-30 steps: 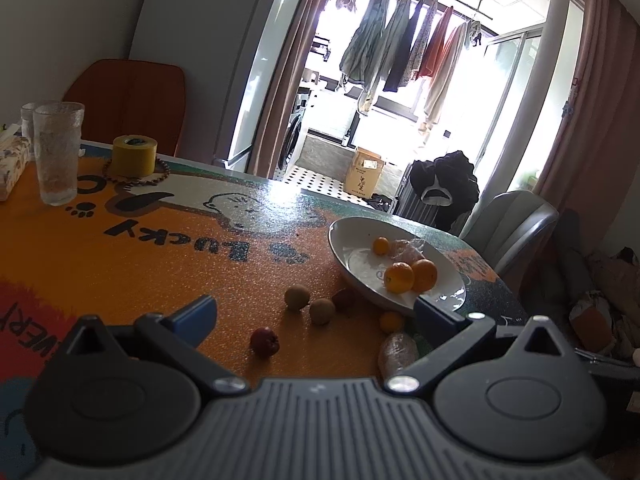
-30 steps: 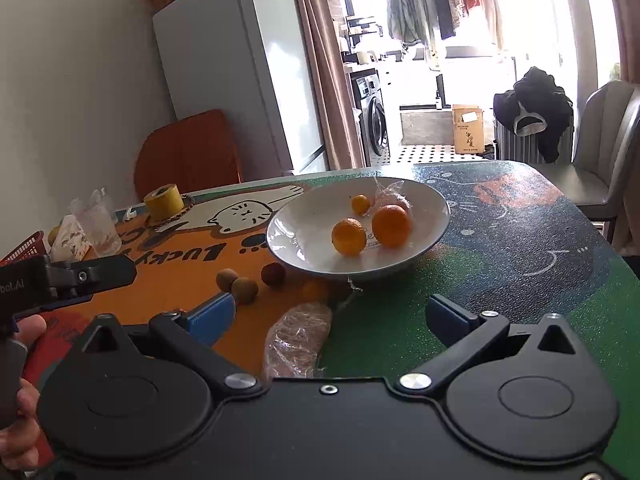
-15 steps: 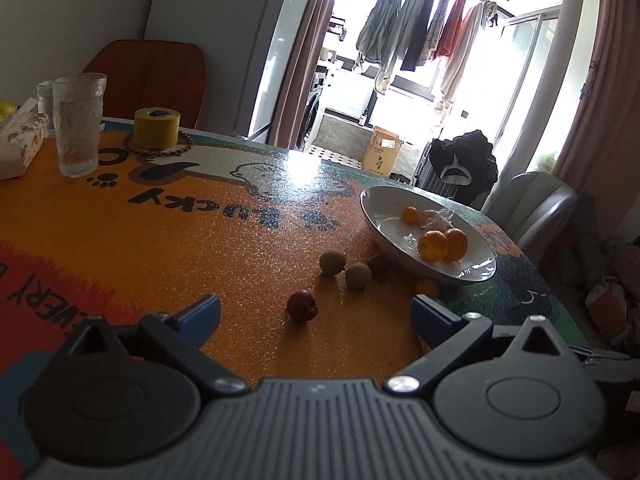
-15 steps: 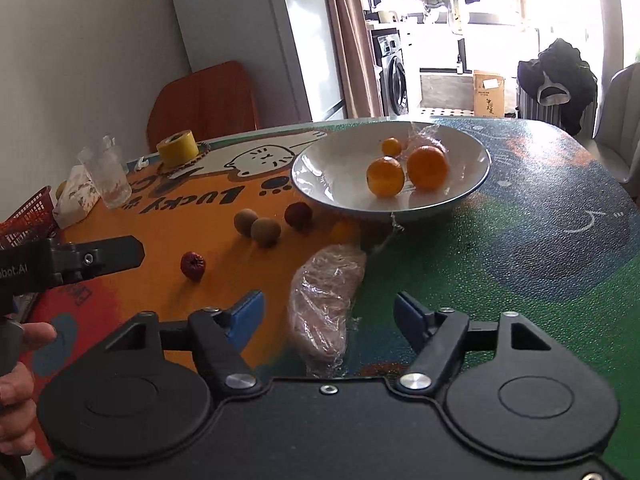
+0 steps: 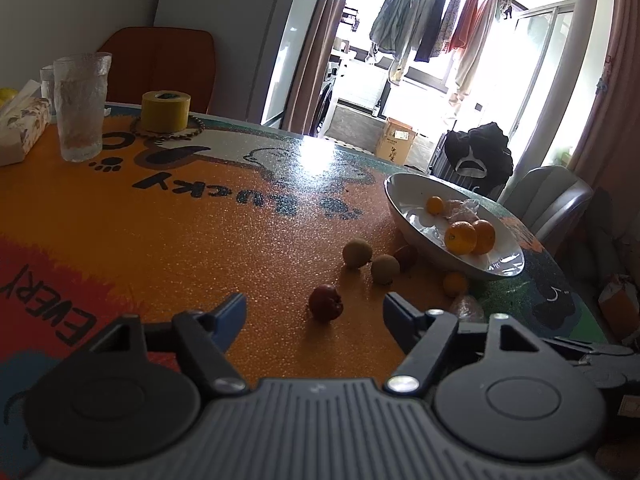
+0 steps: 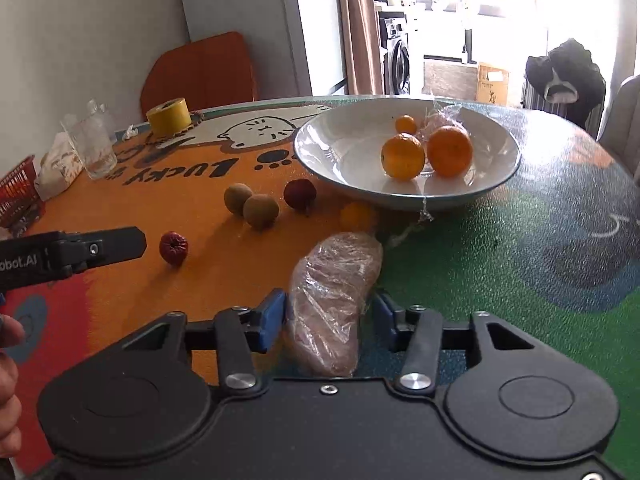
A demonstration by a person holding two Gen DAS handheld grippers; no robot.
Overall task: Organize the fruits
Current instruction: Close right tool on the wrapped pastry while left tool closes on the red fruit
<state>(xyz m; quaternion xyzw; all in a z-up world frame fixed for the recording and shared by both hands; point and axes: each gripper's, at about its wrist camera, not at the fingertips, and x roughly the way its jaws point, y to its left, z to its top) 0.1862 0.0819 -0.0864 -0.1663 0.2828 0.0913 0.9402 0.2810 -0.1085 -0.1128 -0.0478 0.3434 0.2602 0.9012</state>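
Daylight from a balcony hung with laundry (image 5: pixel 436 28) washes over a tabletop (image 5: pixel 168 240) printed in orange, red, blue and green with a cartoon cat and lettering. Right tongs (image 6: pixel 330 316) stand apart, one blue pad on each side of a plastic-wrapped brownish fruit (image 6: pixel 334 292) lying where orange print meets green; whether the pads touch the wrap cannot be made out, and the fruit's near end is cut off by the tool body. Left tongs (image 5: pixel 314 314) are also apart and hold nothing, with a small dark red fruit (image 5: pixel 326 303) lying on the tabletop between the two tips and just ahead. Only a sliver of the wrapped fruit shows in the left view, behind the right-hand finger. Beyond the red fruit lie two brown round fruits (image 6: pixel 250 204) side by side, then a dark red lychee-like fruit (image 6: pixel 300 194) and a small orange fruit (image 6: pixel 357 216), the last tucked against the foot of a white bowl (image 6: pixel 340 152). Inside the bowl sit two oranges (image 6: pixel 426 154), a smaller orange one (image 6: pixel 406 124) and a crumpled bit of clear wrap whose contents are hard to tell. The right view alone shows the left tool's black finger from the side, a red basket (image 6: pixel 18 196) at the edge, and part of a hand at lower left. Farther back stand a ribbed glass (image 5: pixel 82 106), a yellow tape roll (image 5: pixel 165 110), a tissue box (image 5: pixel 22 128), an orange chair (image 5: pixel 160 64) and a pale fridge (image 6: pixel 248 20).
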